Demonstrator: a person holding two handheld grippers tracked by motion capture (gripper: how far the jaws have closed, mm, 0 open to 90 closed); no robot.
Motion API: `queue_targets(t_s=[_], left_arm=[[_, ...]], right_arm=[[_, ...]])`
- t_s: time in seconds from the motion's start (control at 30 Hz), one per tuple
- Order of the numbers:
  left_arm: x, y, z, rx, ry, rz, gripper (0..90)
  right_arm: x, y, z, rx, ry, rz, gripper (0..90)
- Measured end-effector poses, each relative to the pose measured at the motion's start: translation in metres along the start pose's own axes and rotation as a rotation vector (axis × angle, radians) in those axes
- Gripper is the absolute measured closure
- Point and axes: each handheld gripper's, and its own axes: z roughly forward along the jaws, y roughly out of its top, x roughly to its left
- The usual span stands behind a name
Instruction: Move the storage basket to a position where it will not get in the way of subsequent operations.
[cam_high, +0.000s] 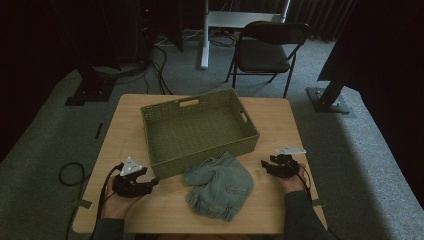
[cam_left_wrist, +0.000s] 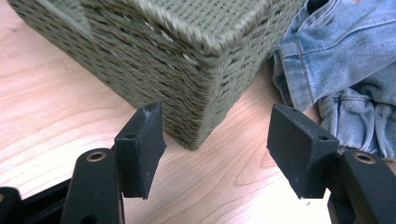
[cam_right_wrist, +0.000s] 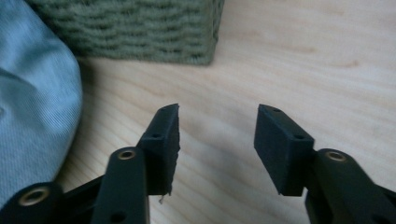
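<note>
A crumpled light-blue denim garment (cam_high: 219, 184) lies on the wooden table (cam_high: 280, 125), touching the front wall of an empty green woven basket (cam_high: 197, 129). My left gripper (cam_high: 154, 182) rests on the table left of the garment, open, facing the basket's near corner (cam_left_wrist: 198, 93); the denim (cam_left_wrist: 341, 70) shows to its right. My right gripper (cam_high: 265, 165) rests on the table right of the garment, open, with bare wood between its jaws. In the right gripper view the denim (cam_right_wrist: 32, 107) lies at the left and the basket's corner (cam_right_wrist: 140, 32) ahead.
A black folding chair (cam_high: 267, 47) stands on the grey carpet beyond the table. A white desk leg (cam_high: 205, 35) and dark stand bases (cam_high: 330, 97) are around it. Cables (cam_high: 70, 172) trail off the table's left side.
</note>
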Motion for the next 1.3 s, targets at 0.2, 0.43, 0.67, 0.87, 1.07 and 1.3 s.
queue_targets(t_s=[0.2,0.43,0.67,0.87,1.07,1.3], left_arm=[[0.001,0.003,0.007,-0.005,0.042,-0.002,47.0],[0.005,0.009,0.011,-0.02,0.058,-0.01,63.4],[0.014,0.015,0.016,-0.018,0.082,-0.023,68.1],[0.028,0.024,0.024,-0.017,0.095,-0.038,69.8],[0.044,0.04,0.038,-0.006,0.114,-0.039,70.4],[0.064,0.062,0.056,0.018,0.151,-0.042,71.4]], right_arm=[[0.004,0.021,-0.001,-0.05,0.022,-0.023,61.2],[0.003,0.045,0.002,-0.08,0.007,-0.05,69.1],[0.006,0.062,0.007,-0.09,0.029,-0.086,72.3],[0.005,0.067,0.011,-0.093,0.055,-0.078,74.1],[0.006,0.073,0.024,-0.082,0.056,-0.075,73.4],[0.005,0.074,0.025,-0.084,0.05,-0.073,80.2]])
